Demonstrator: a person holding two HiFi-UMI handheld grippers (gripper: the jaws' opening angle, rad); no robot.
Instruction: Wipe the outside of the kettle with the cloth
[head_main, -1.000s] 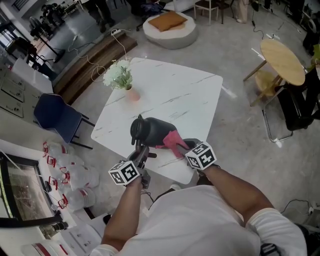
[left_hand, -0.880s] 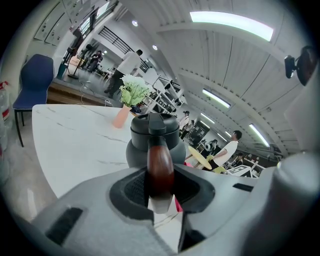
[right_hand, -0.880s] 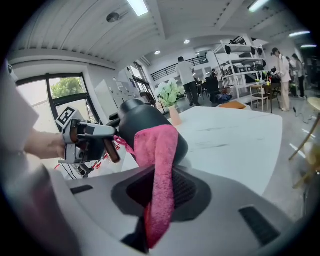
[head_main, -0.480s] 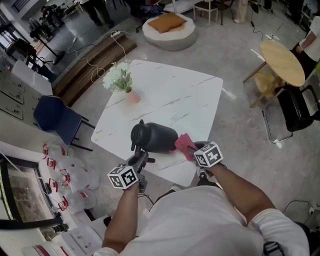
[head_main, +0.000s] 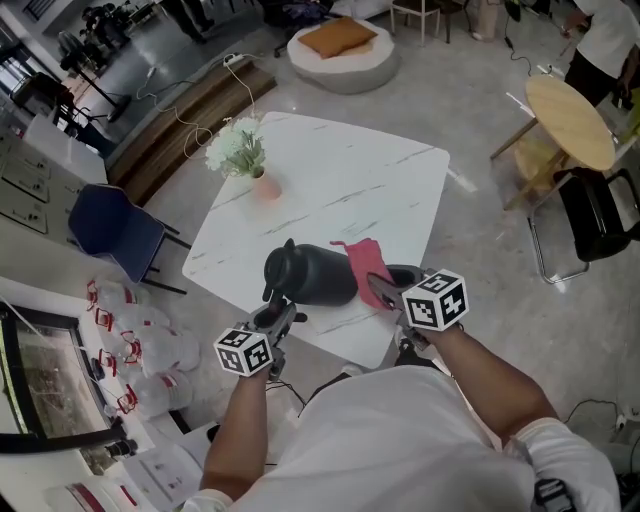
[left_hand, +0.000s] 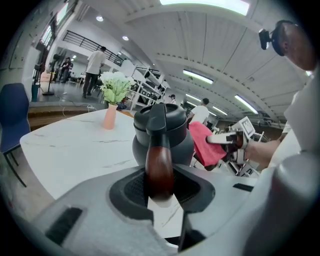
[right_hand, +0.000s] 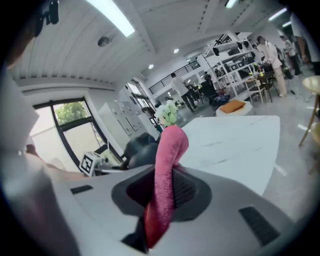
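White marble surface (head_main: 340, 190), set on a grey floor in a big open workroom, carries a dark kettle (head_main: 310, 275) close to the edge nearest the person. Everything else is placed from that kettle.

Its spout points to the kettle's left in the head view, and its brown wooden handle (left_hand: 159, 167) sticks out toward the person. The left claw (head_main: 275, 318) is closed on that handle: in the left gripper view the handle sits squeezed between the two pads, with the kettle's lid and body rising just behind it.

On the kettle's right side lies a pink cloth (head_main: 362, 268), and in the head view it lies against the kettle's body. The right claw (head_main: 385, 290) grips this cloth: in the right gripper view the fabric is pinched flat between the jaws and stands up out of them in a folded hump, with the kettle just past it.

Well beyond the kettle, near the far left corner, stands a pink vase of white flowers (head_main: 243, 158). A blue chair (head_main: 110, 228) sits off the surface to the kettle's left, and a round wooden table (head_main: 565, 120) stands far off to the kettle's right.
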